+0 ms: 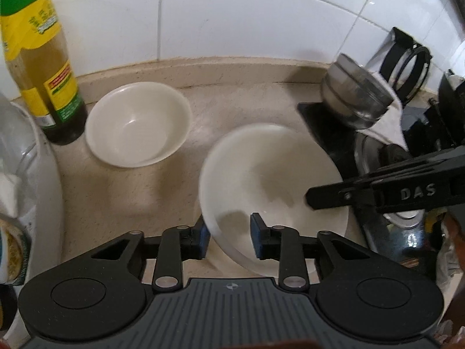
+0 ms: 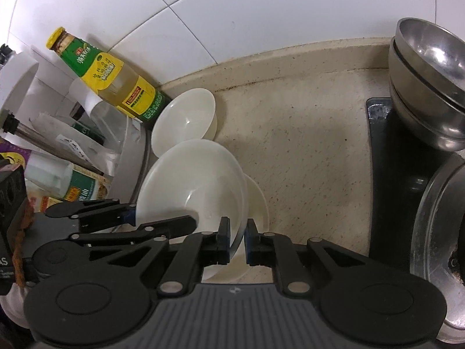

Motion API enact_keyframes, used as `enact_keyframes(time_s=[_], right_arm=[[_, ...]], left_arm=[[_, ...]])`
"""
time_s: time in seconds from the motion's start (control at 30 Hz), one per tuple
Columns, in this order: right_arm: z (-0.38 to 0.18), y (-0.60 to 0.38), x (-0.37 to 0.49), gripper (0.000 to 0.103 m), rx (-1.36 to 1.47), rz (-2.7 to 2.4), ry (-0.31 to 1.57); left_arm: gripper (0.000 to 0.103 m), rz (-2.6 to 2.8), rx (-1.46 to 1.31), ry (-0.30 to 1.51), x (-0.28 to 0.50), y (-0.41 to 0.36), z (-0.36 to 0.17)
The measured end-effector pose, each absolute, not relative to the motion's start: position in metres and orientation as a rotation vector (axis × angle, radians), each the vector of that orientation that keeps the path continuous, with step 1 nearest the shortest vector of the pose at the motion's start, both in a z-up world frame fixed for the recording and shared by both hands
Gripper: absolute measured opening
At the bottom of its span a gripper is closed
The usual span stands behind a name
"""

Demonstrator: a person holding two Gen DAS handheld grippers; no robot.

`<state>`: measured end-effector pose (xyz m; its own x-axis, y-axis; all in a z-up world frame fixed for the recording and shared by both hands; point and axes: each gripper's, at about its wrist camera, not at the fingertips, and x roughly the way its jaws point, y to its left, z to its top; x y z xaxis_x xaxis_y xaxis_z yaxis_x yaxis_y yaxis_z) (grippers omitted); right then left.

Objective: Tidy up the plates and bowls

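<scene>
Likely a kitchen: tiled wall [image 1: 232, 23]; stove [image 2: 407, 160]; bowls [image 1: 136, 125].

Left gripper [image 1: 229, 237]: matte black linkage arms with silver pivot pins; blue pads on both fingers [image 1: 257, 229]; two round black discs flanking a grey ribbed plate marked with a small cross-in-circle; right gripper [image 2: 237, 240]: same build, black links, silver pins, blue pads; raised letters "DAS" on its side, seen from the left wrist view.
</scene>
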<state>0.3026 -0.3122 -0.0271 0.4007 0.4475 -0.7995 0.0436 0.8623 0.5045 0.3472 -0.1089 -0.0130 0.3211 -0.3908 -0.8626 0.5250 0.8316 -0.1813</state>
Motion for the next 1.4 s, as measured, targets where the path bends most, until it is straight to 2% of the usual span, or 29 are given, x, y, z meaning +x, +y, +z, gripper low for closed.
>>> enact_keyframes(time_s=[0.03,0.07,0.1,0.5,0.67,0.97,1.07,1.4], right_arm=[[-0.027,-0.312,0.303,0.028,0.476,0.252,1.143],[-0.026,-0.312,0.303,0.033,0.461,0.232,1.147],[-0.026,-0.314,0.303,0.037,0.454,0.218,1.151],[-0.007,-0.330,0.309,0.037,0.455,0.193,1.081],[-0.009,-0.319,0.326,0.037,0.442,0.210,1.079],[-0.020,-0.297,0.367,0.037,0.416,0.252,1.088],[-0.024,-0.291,0.382,0.037,0.403,0.258,1.094],[-0.041,-0.272,0.428,0.037,0.356,0.278,1.077]], left_arm=[[0.047,-0.598,0.137,1.086,0.347,-0.106,-0.013],[0.053,-0.589,0.135,1.085,0.348,-0.103,-0.012],[0.055,-0.574,0.133,1.078,0.348,-0.098,-0.011],[0.056,-0.484,0.039,1.029,0.365,-0.065,0.005],[0.063,-0.446,0.010,1.044,0.375,-0.063,-0.003],[0.064,-0.365,-0.024,1.016,0.395,-0.062,-0.010],[0.073,-0.335,-0.051,1.007,0.404,-0.063,-0.014],[0.077,-0.244,-0.031,0.990,0.429,-0.073,-0.035]])
